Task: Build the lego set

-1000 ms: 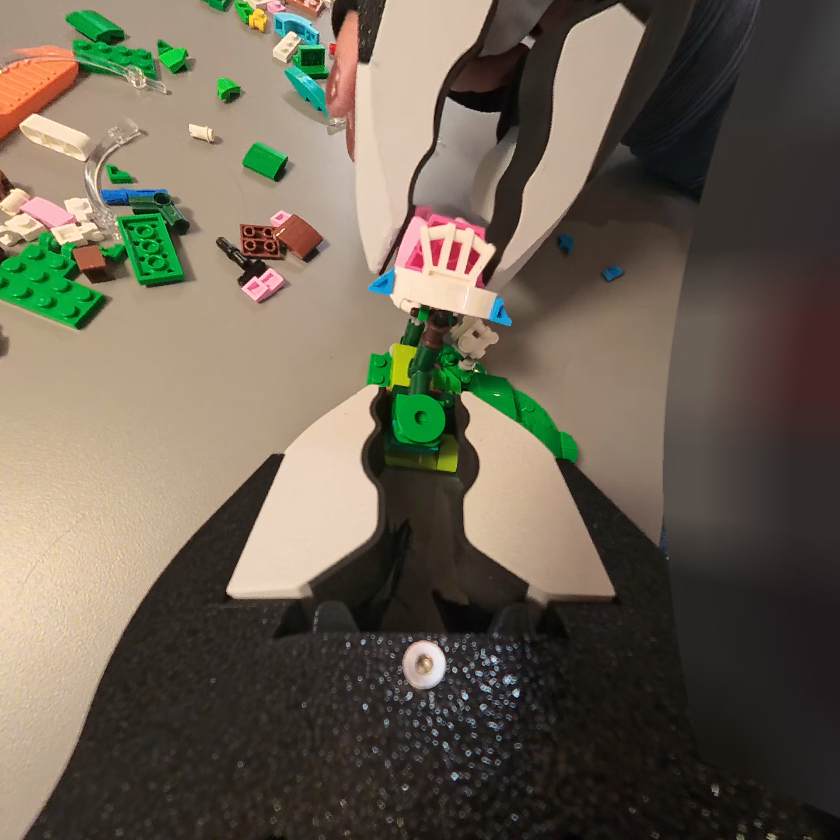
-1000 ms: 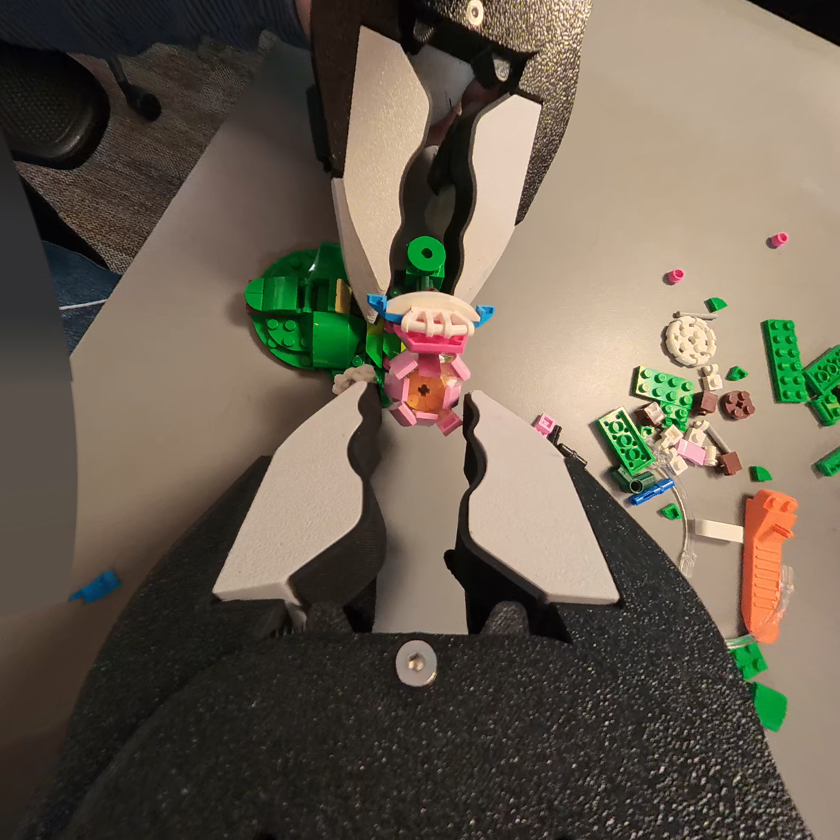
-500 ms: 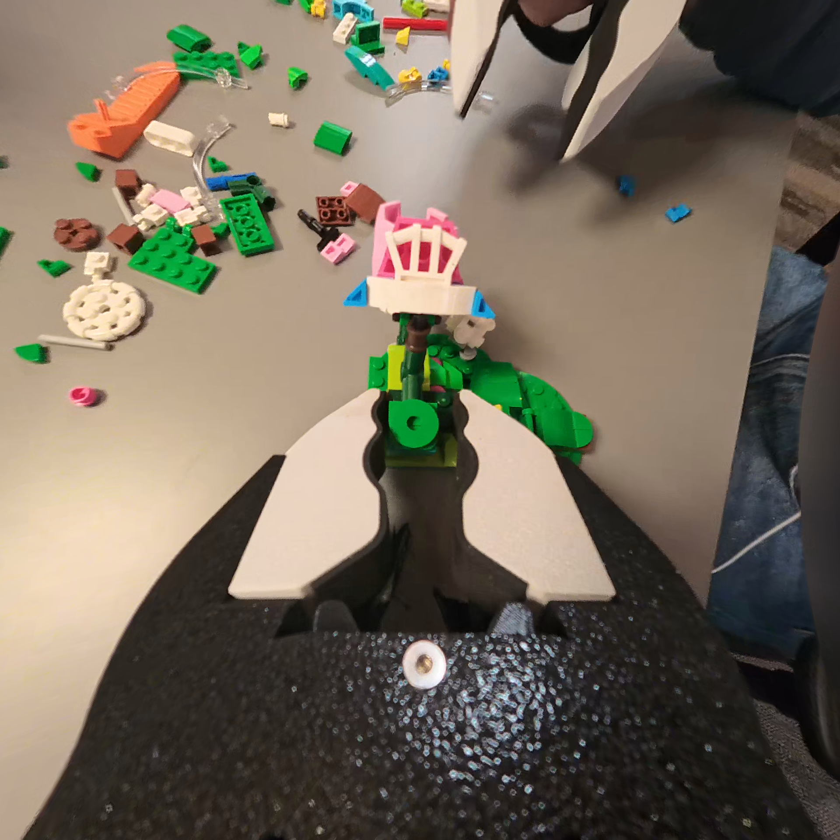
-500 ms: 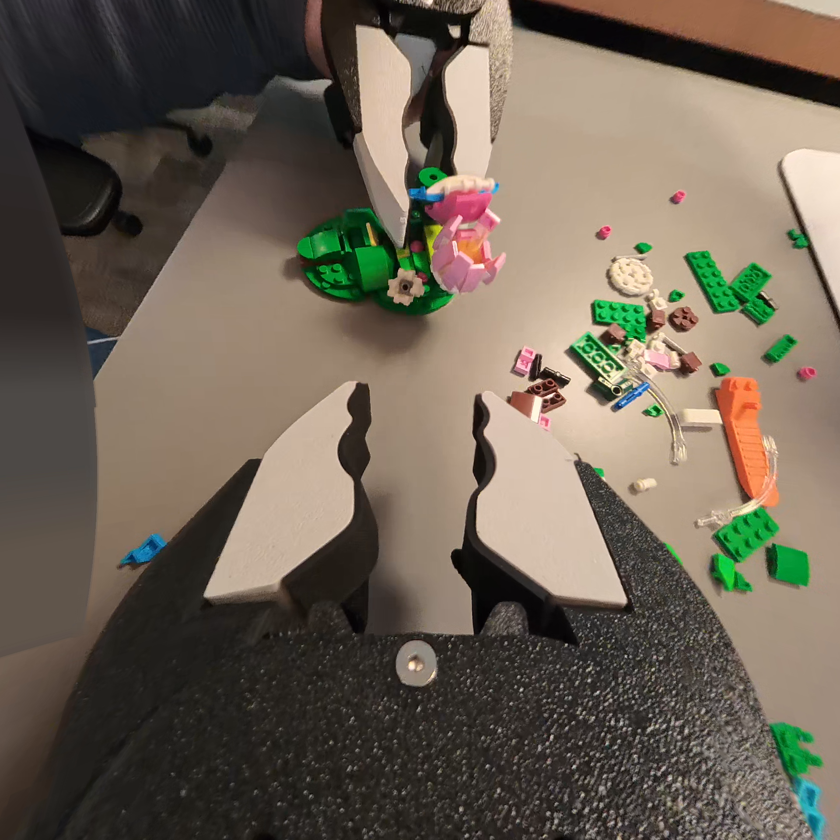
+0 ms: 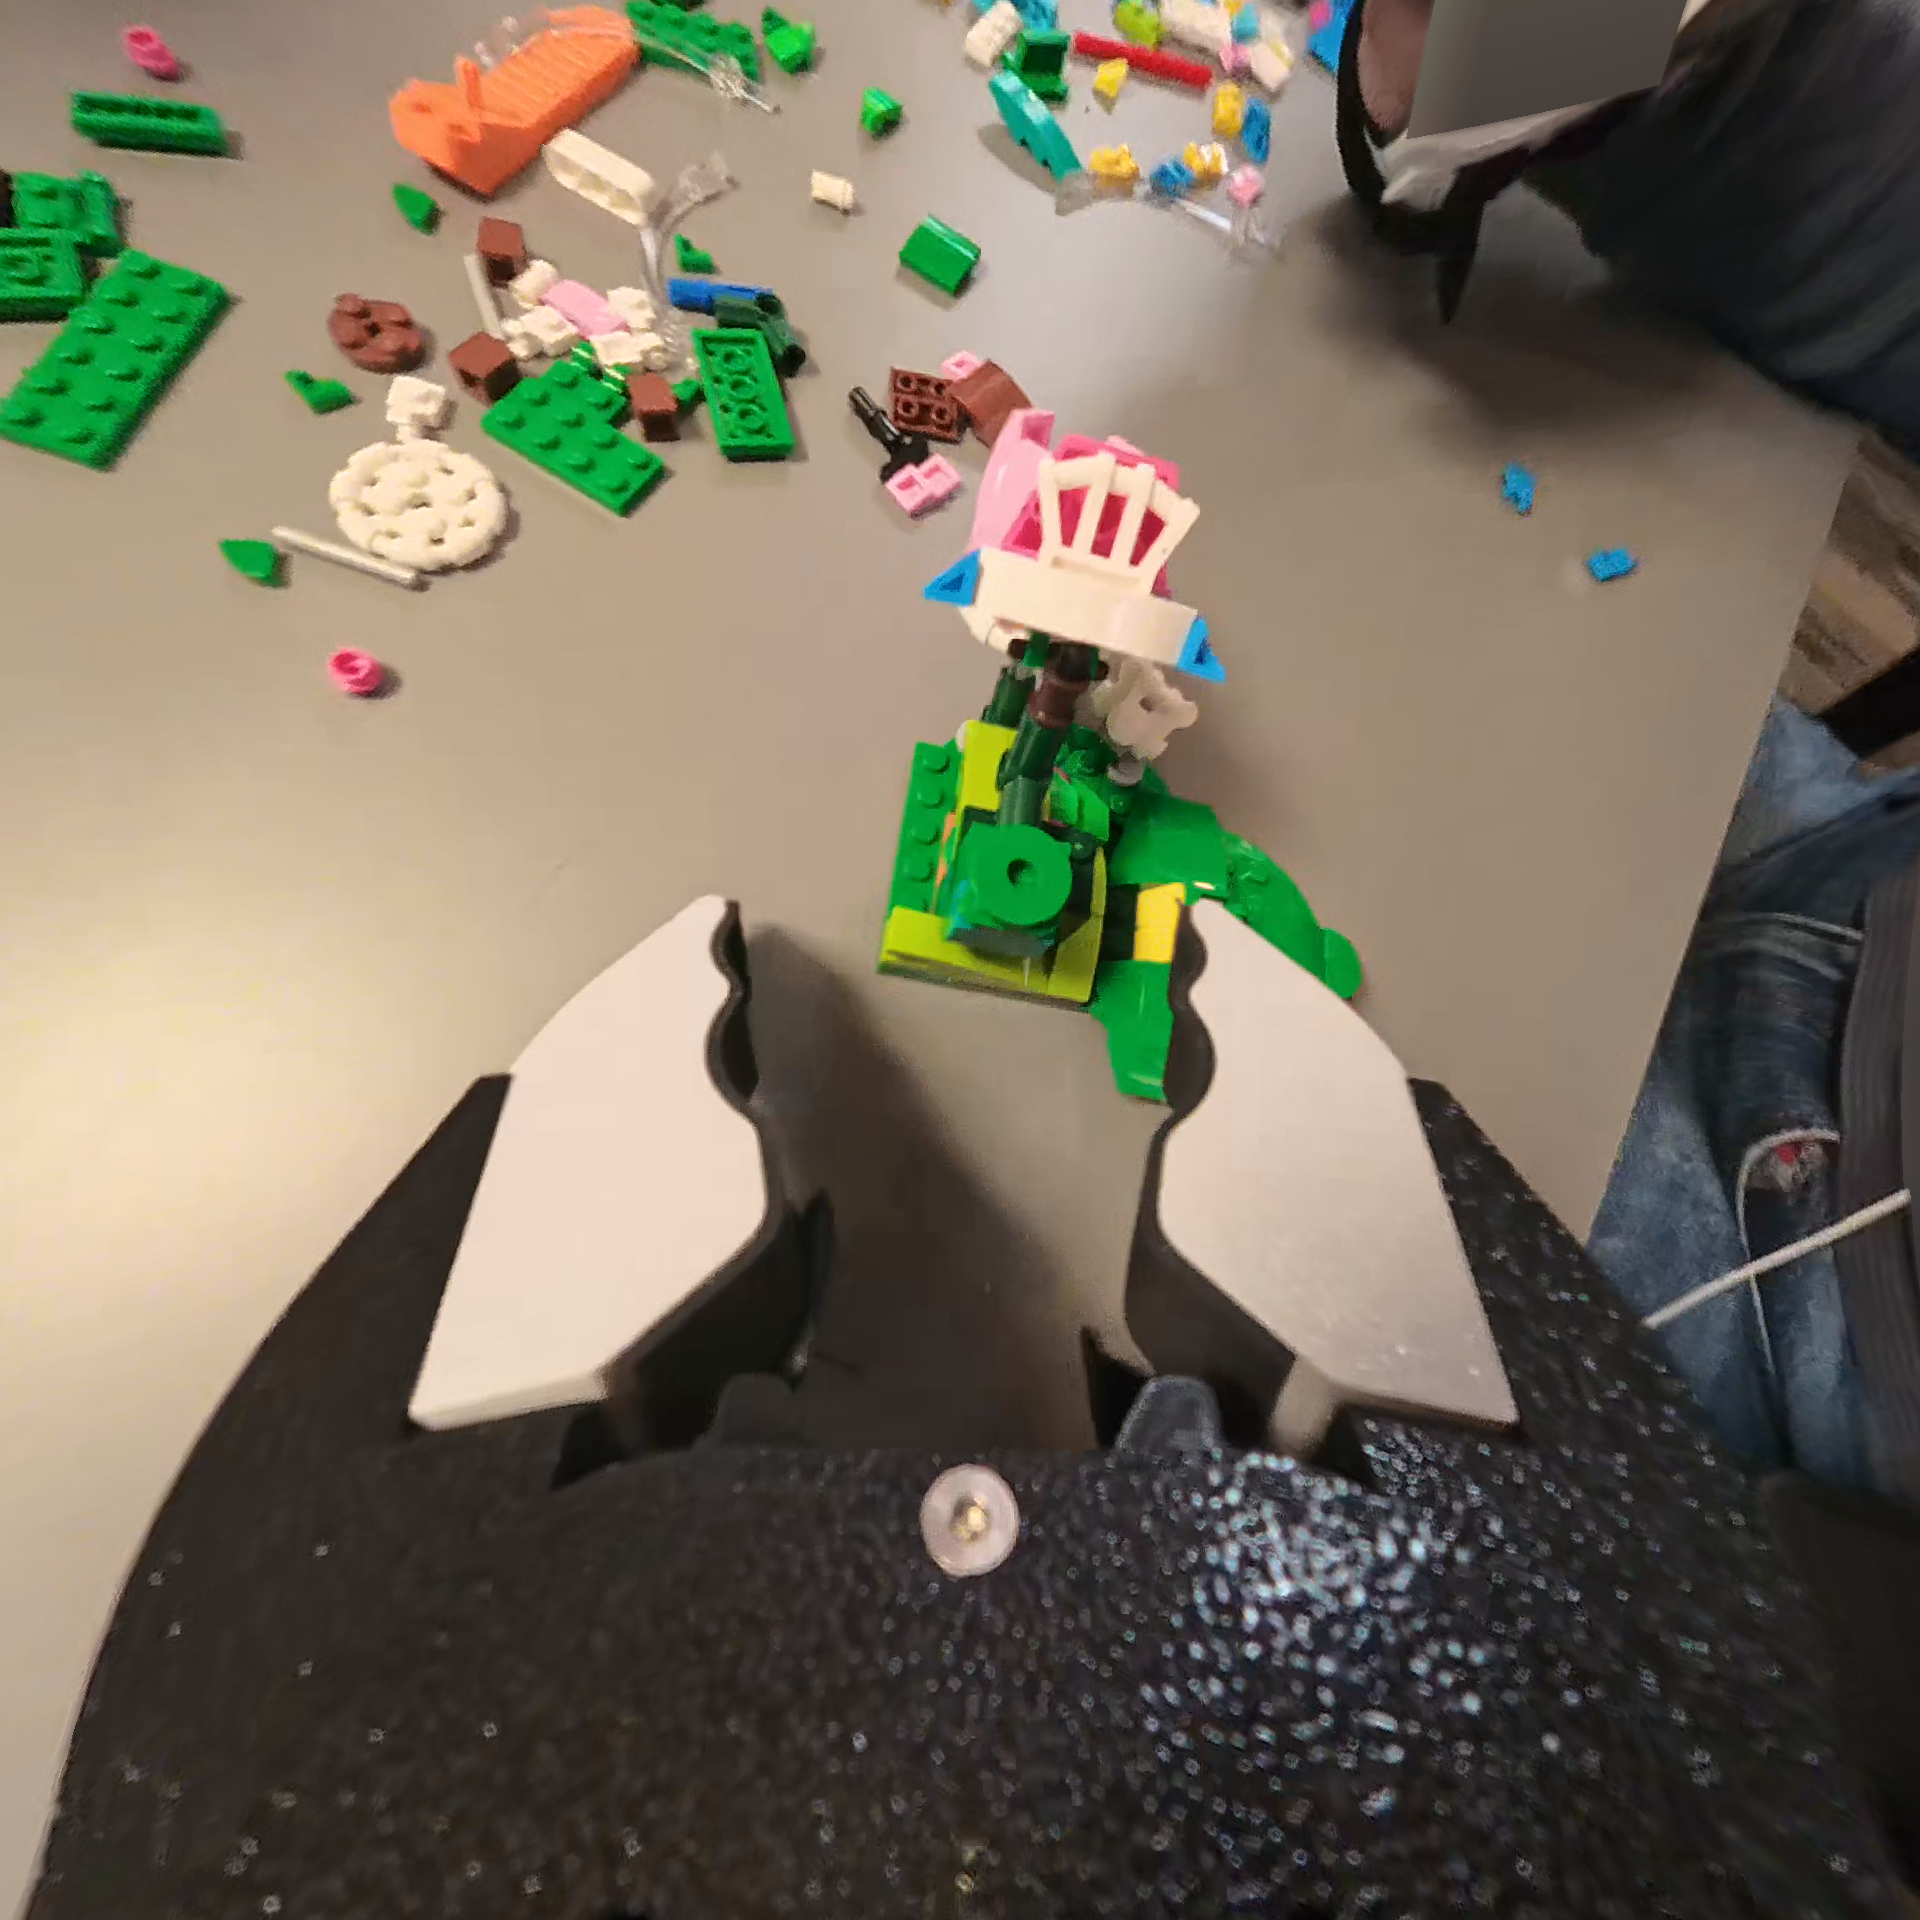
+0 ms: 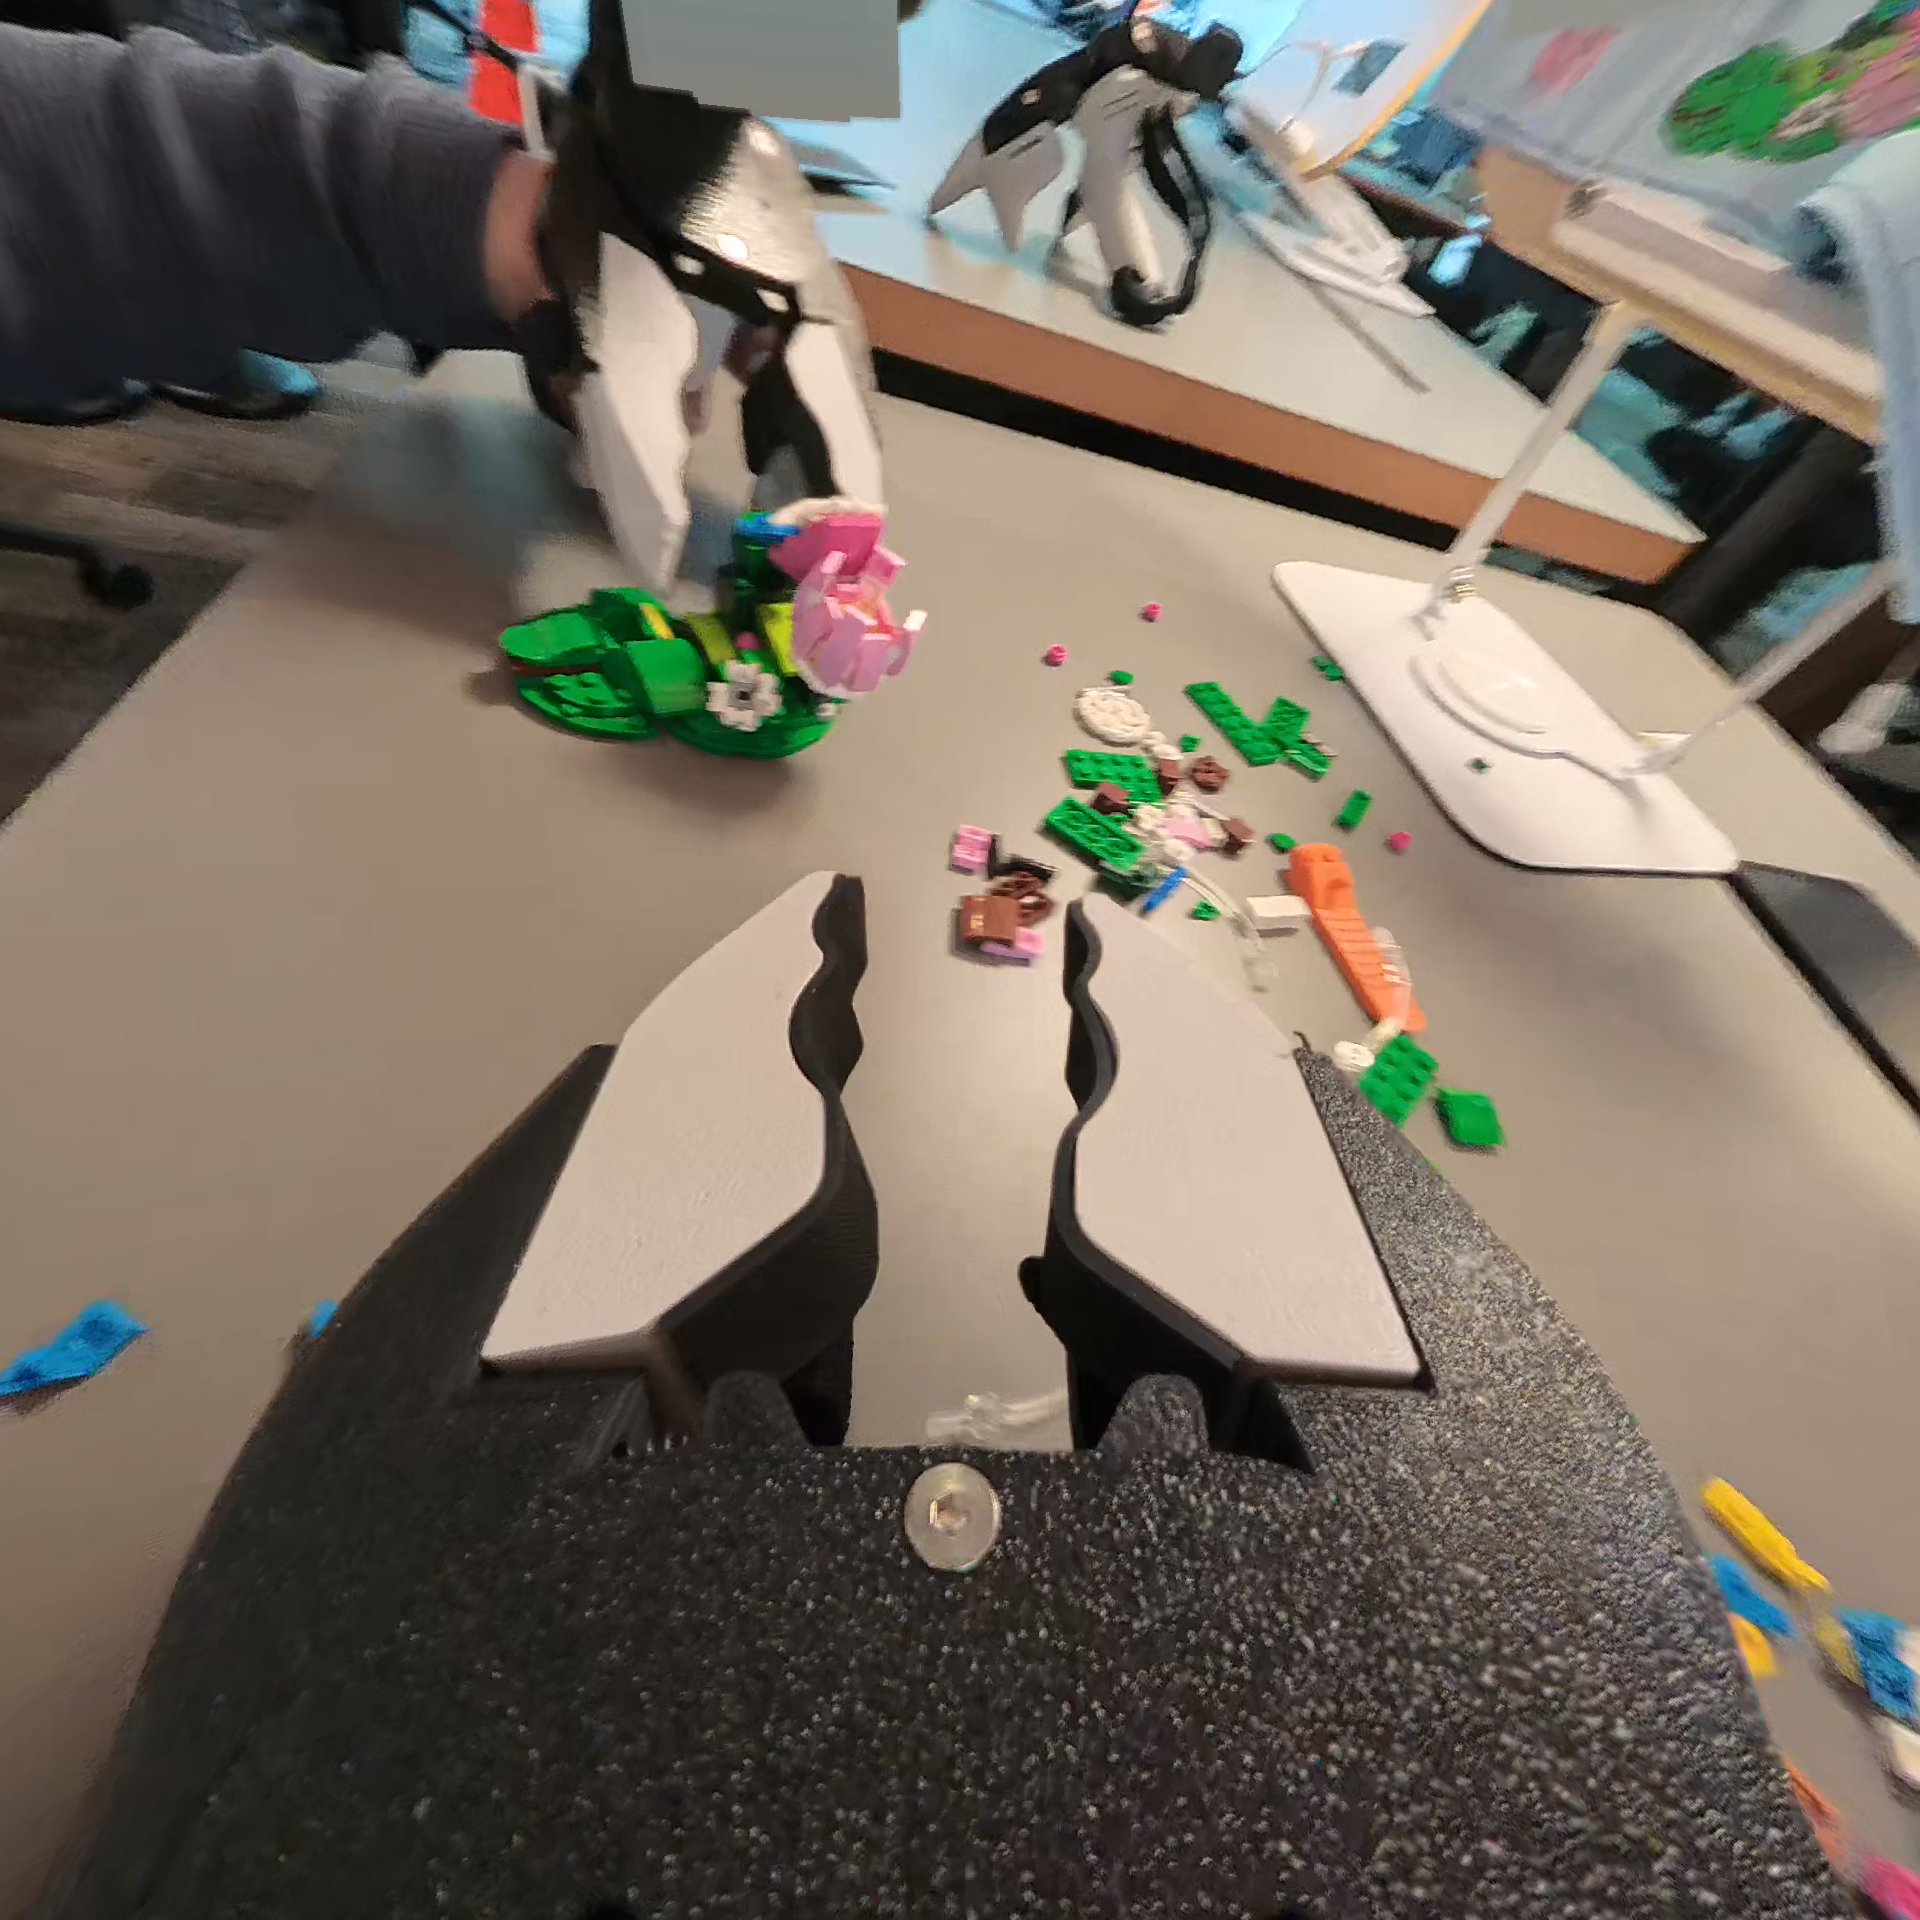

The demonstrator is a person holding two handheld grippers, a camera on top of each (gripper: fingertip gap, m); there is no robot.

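Observation:
The lego model (image 5: pixel 1023 883), a green leafy base with a pink and white flower head (image 5: pixel 1081 540) on a stem, stands on the grey table (image 5: pixel 520 831). My left gripper (image 5: pixel 956 930) is open just behind the base, and its right fingertip overlaps the base's green edge. In the right wrist view the model (image 6: pixel 665 675) sits at the far left with the flower (image 6: pixel 847 613) facing this way, and the left gripper (image 6: pixel 764 520) hangs open over it. My right gripper (image 6: pixel 961 904) is open and empty, well back from the model.
Loose green, brown, pink and white pieces (image 5: pixel 582 374) and an orange brick separator (image 5: pixel 509 104) lie left of the model; they also show in the right wrist view (image 6: pixel 1143 821). A white stand base (image 6: pixel 1496 727) sits at the far right. The table edge (image 5: pixel 1756 831) is close on the right. Tip to tip, the grippers are about 20 centimetres apart. My right tips are roughly 15 centimetres from the orange brick separator (image 5: pixel 509 104). It turns up in the right wrist view (image 6: pixel 1341 913) as well.
My left gripper has opened, let go of the model's base and drawn back a little. My right gripper has pulled far back from the flower and stays open.

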